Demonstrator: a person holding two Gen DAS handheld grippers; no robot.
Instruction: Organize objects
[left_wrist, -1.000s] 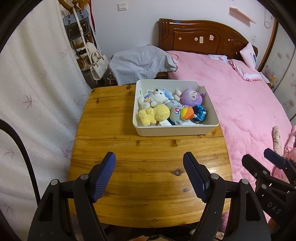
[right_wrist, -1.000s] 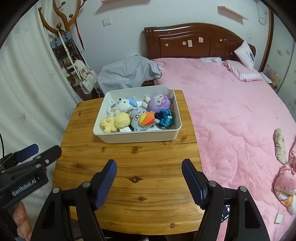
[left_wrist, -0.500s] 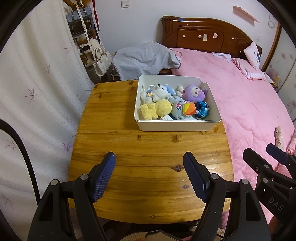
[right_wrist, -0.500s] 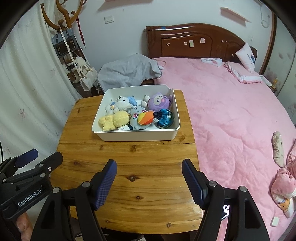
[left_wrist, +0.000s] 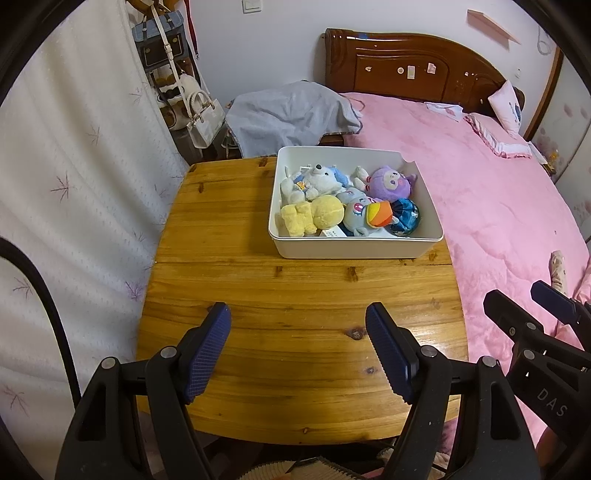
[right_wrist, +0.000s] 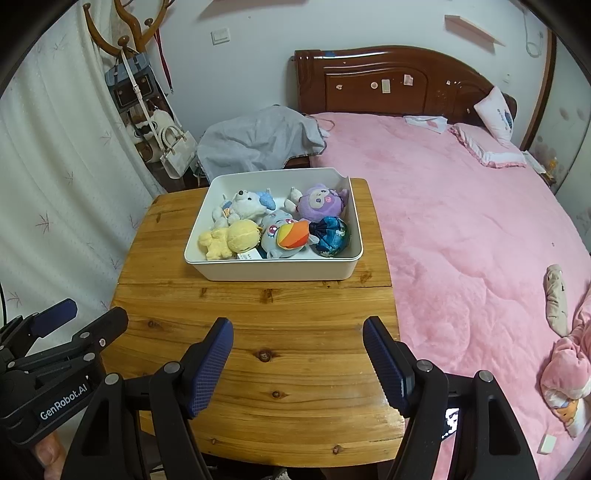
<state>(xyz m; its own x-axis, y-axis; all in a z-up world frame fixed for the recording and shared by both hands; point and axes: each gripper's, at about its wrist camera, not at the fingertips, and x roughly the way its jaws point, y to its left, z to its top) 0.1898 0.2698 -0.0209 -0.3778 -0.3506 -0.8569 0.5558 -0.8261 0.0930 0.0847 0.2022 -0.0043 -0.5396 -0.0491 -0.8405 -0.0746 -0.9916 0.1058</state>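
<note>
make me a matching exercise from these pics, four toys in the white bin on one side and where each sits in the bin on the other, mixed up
Places are as seen from the right wrist camera; all four lie in the white bin on the wooden table.

Things:
1. yellow plush
2. purple plush
3. white and blue dog plush
4. dark blue ball

Places:
A. far right corner
B. near left corner
C. near right corner
D. far left part

Pairs: 1-B, 2-A, 3-D, 4-C
</note>
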